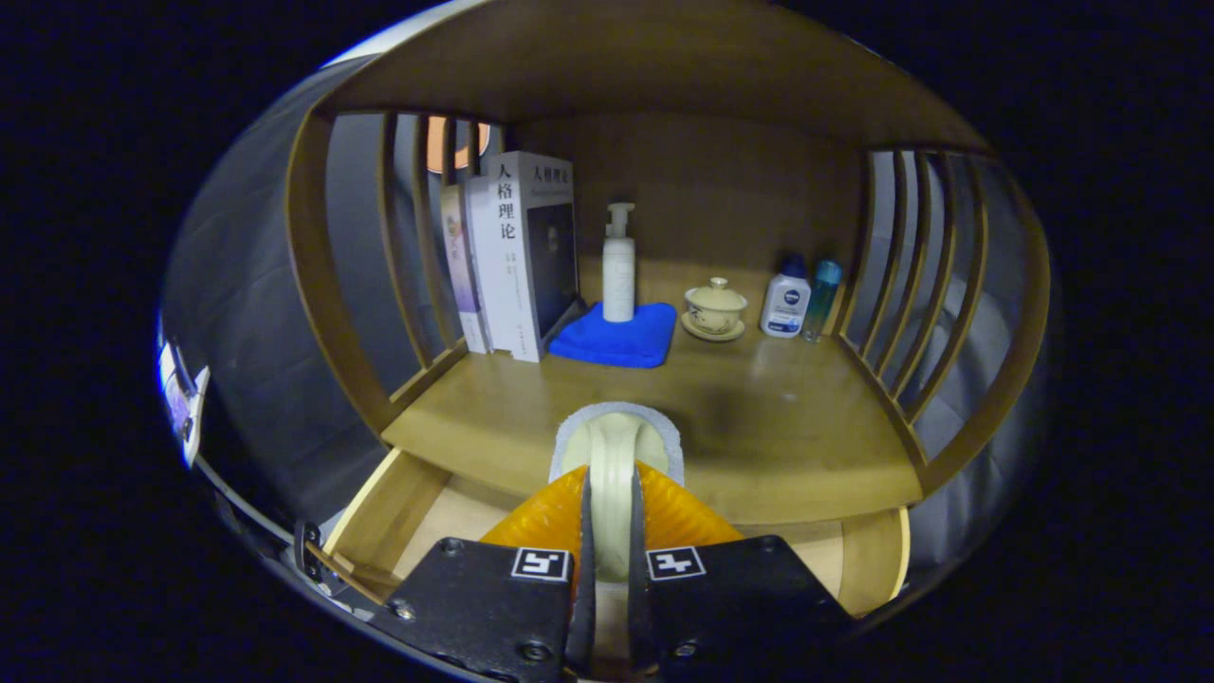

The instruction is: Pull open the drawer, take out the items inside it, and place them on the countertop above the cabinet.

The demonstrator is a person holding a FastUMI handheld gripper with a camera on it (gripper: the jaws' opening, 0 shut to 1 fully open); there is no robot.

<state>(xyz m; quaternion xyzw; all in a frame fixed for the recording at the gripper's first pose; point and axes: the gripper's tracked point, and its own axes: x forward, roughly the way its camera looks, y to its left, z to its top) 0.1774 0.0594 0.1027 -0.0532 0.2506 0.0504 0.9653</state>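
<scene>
held item: pale roll of tape [615, 453], edge-on, raised over the countertop's [778, 427] front lip.
gripper [609, 507]: both fingers clamp the roll.
drawer [394, 512]: pulled open at 6 o'clock, below the fingers.
do it well: carry on toward 12 o'clock, lower onto bare wood short of the blue cloth [615, 337], then release.

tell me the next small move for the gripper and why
Probably carry the pale cream roll forward over the bare wooden countertop and lower it: the gripper is shut on it above the open drawer, short of the blue cloth.
</scene>
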